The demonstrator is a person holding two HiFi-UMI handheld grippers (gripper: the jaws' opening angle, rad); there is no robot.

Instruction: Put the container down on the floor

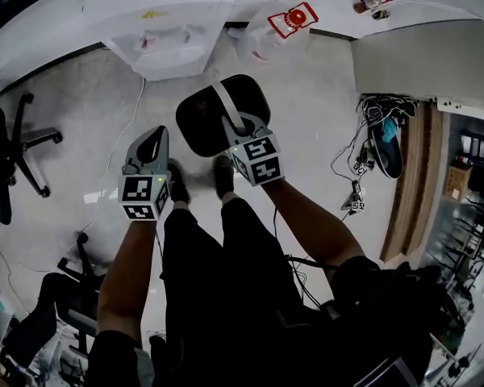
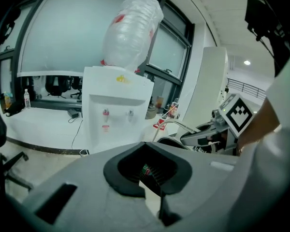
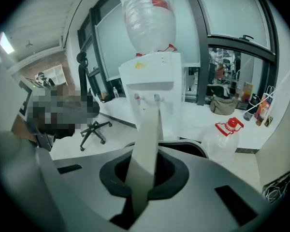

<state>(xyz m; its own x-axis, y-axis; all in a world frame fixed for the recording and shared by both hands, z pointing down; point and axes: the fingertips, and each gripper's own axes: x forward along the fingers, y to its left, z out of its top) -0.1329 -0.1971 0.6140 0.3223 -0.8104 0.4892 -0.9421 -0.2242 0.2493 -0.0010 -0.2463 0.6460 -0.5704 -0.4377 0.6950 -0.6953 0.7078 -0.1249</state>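
Observation:
A black container [image 1: 200, 121] with a white strap handle [image 1: 228, 108] hangs above the floor, just ahead of the person's shoes [image 1: 177, 182]. My right gripper [image 1: 240, 129] is shut on that handle, which runs up between the jaws in the right gripper view as a pale strip [image 3: 145, 144]; the container's dark rim [image 3: 191, 148] shows behind it. My left gripper [image 1: 153, 141] hangs to the left of the container, apart from it, jaws together with nothing between them. In the left gripper view, the container [image 2: 171, 141] and the right gripper's marker cube [image 2: 239, 112] show at the right.
A white water dispenser [image 1: 173, 31] with a big bottle on top stands straight ahead. Beside it on the floor is a clear jug with a red cap [image 1: 290, 21]. An office chair [image 1: 16, 147] is at the left. Cables [image 1: 359, 176] lie by a desk at the right.

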